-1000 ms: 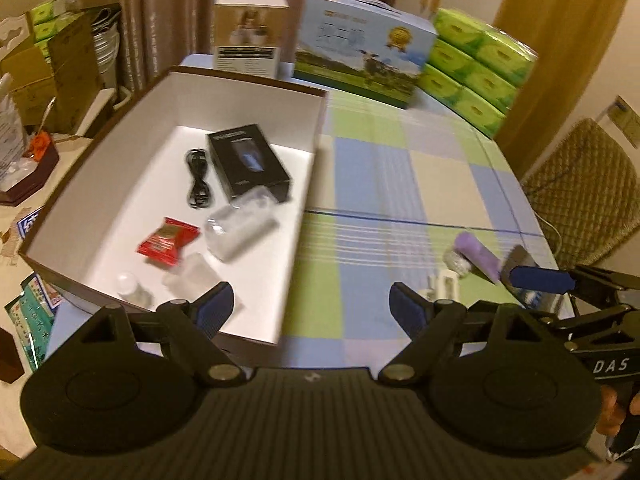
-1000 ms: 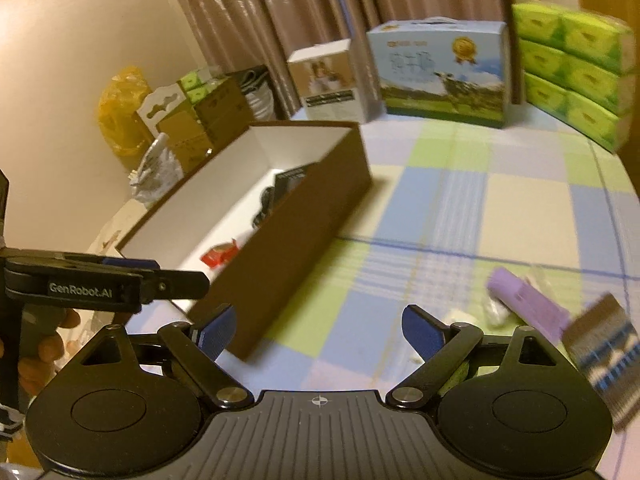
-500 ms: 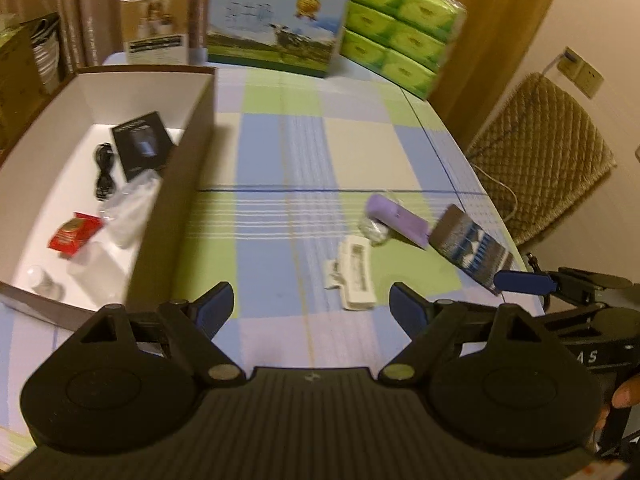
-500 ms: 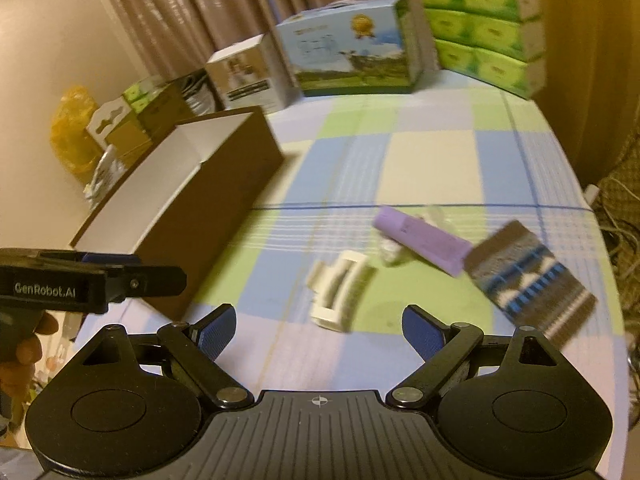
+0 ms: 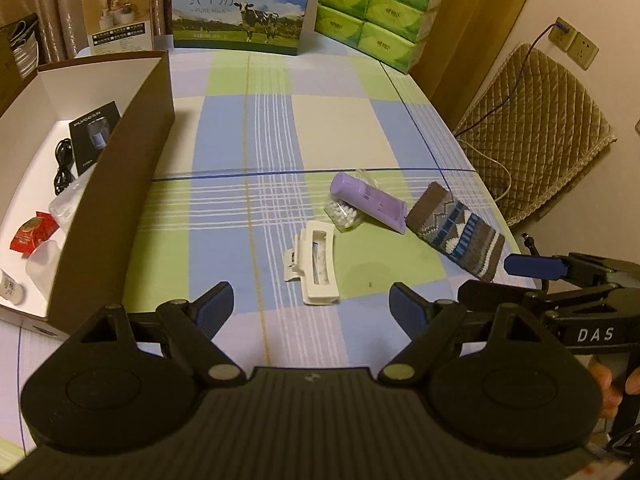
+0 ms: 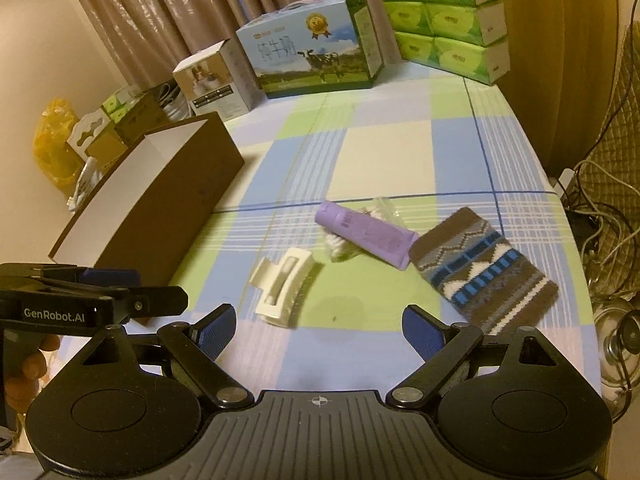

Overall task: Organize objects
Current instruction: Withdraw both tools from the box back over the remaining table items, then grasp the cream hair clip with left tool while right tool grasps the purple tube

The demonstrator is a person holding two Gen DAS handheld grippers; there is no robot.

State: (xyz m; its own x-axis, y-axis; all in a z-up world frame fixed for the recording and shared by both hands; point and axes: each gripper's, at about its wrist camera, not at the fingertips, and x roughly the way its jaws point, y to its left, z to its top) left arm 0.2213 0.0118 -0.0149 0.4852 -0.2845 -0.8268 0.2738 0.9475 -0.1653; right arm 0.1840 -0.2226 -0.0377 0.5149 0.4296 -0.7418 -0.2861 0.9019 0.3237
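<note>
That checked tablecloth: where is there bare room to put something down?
The widest bare patch lies between the brown box, the milk carton and the purple tube. It is crowded near the right edge, where tube, swab bag, hair clip and sock cluster.

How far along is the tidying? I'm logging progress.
Done: cable, black box and red packet lie in the brown box. In hand: nothing; left gripper and right gripper are open. Left: hair clip, purple tube, swab bag, sock.
</note>
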